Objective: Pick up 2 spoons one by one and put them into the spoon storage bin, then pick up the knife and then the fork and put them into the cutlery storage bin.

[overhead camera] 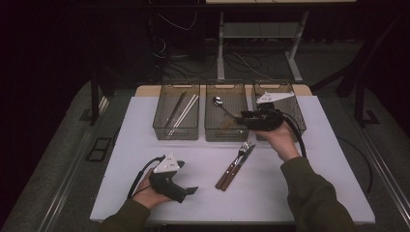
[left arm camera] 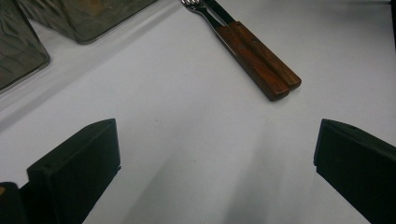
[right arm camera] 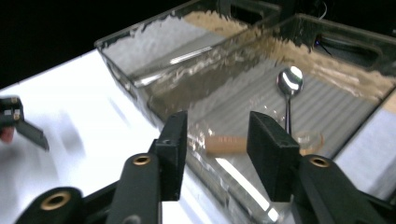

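Note:
A wooden-handled fork (overhead camera: 243,149) and knife (overhead camera: 250,151) lie side by side on the white table (overhead camera: 145,164), right of centre. In the left gripper view the fork (left arm camera: 245,58) and knife (left arm camera: 271,58) lie ahead of the jaws. My left gripper (overhead camera: 189,193) rests low at the front left, open, with bare table between its jaws (left arm camera: 215,158). My right gripper (overhead camera: 244,116) hovers at the front right corner of the middle bin (overhead camera: 225,135), open, with nothing between its jaws (right arm camera: 217,135). A spoon (right arm camera: 288,93) with a wooden handle lies inside that bin.
Three clear bins stand in a row at the table's far edge. The left bin (overhead camera: 176,133) holds chopsticks (overhead camera: 183,110). The right bin (overhead camera: 297,116) sits partly behind my right hand. Table legs and cables lie on the dark floor beyond.

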A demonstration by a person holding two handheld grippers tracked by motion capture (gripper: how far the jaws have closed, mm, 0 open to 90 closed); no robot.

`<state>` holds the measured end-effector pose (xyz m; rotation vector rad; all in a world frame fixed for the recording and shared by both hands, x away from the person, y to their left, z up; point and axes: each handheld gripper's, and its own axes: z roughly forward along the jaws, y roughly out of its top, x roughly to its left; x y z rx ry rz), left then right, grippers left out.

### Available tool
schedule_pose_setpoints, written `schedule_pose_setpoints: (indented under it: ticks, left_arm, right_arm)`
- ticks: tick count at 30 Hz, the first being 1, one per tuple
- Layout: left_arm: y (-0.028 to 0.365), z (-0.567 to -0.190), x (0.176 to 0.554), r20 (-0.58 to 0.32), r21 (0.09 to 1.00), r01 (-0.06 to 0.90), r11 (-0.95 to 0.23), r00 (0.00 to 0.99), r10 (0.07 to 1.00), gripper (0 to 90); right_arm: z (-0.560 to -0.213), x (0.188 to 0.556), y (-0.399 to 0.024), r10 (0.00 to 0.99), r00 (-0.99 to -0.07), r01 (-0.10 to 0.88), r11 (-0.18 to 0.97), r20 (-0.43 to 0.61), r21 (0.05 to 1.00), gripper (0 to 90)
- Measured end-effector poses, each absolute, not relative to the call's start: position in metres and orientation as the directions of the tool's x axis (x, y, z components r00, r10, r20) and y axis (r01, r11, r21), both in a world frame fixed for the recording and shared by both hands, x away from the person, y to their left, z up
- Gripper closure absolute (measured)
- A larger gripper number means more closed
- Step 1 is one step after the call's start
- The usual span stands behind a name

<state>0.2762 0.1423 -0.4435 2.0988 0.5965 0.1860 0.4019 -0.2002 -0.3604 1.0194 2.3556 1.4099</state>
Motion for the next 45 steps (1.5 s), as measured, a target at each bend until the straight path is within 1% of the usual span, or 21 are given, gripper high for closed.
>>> schedule_pose_setpoints:
  ticks: [3,10,12,21,30,35,45]
  left_arm:
    - [0.142,-0.444,0.276,-0.094,0.817,0.345,-0.463,0.87,0.484,0.0]
    - [0.143,-0.444,0.276,-0.095,0.815,0.348,-0.462,0.868,0.487,0.0]
    - [0.143,-0.444,0.276,-0.097,0.816,0.35,-0.461,0.868,0.487,0.0]
    - [0.143,-0.444,0.276,-0.093,0.816,0.346,-0.463,0.869,0.486,0.0]
    - [0.143,-0.444,0.275,-0.094,0.816,0.347,-0.463,0.869,0.486,0.0]
    - [0.144,-0.444,0.276,-0.092,0.815,0.346,-0.465,0.869,0.485,0.0]
    - [0.143,-0.444,0.275,-0.096,0.815,0.349,-0.462,0.869,0.486,0.0]
  right_arm:
    - [-0.366,0.394,-0.205,0.646,-0.745,0.454,0.315,0.162,0.833,66.5]
    - [-0.385,0.381,-0.204,0.618,-0.768,0.478,0.382,0.166,0.791,87.0]
    - [-0.391,0.379,-0.202,0.605,-0.779,0.478,0.406,0.163,0.779,90.0]
    - [-0.419,0.37,-0.186,0.569,-0.808,0.484,0.494,0.152,0.723,90.0]
    - [-0.435,0.368,-0.169,0.551,-0.829,0.466,0.591,0.093,0.659,90.0]
    - [-0.441,0.369,-0.166,0.555,-0.829,0.469,0.626,0.067,0.623,90.0]
    - [-0.44,0.369,-0.165,0.554,-0.832,0.462,0.648,0.042,0.606,90.0]
